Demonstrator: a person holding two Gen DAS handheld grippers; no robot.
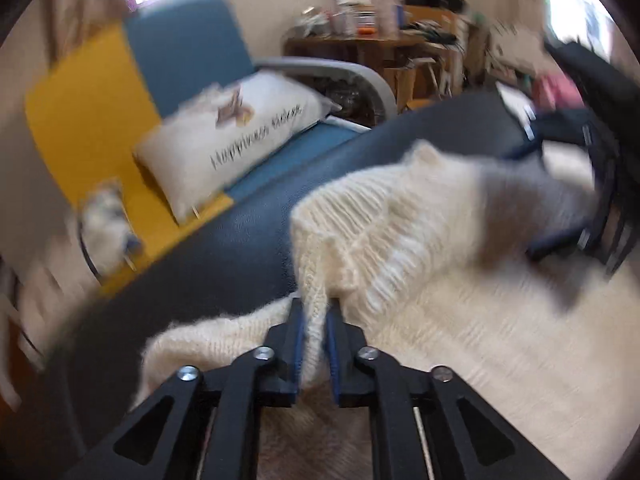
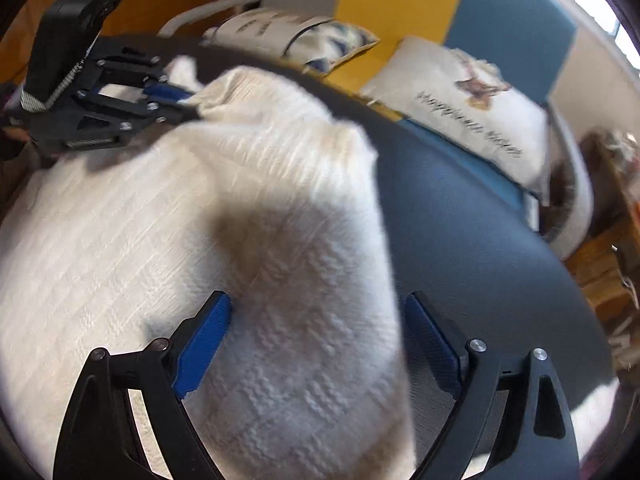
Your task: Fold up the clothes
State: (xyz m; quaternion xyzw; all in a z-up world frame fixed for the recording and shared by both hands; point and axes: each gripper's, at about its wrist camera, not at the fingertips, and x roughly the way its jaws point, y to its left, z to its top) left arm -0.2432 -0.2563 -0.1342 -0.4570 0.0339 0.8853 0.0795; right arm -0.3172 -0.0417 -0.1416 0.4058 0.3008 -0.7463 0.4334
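Note:
A cream knitted sweater [image 1: 460, 320] lies on a dark round table [image 1: 248, 240]. My left gripper [image 1: 316, 312] is shut on a strip of the sweater's edge and lifts it, so a fold [image 1: 380, 216] hangs over the body. My left gripper also shows in the right wrist view [image 2: 188, 100], pinching the knit at the upper left. My right gripper [image 2: 316, 312] is open, its blue pads on either side of a raised fold of the sweater [image 2: 304, 280]. It shows at the right edge of the left wrist view [image 1: 532, 200], blurred.
A sofa with blue and yellow panels [image 1: 120, 92] stands behind the table, with a white printed cushion [image 1: 236, 136] on it and a second cushion [image 2: 296, 36]. A cluttered wooden desk [image 1: 376, 36] stands at the back. The table edge [image 2: 520, 240] curves on the right.

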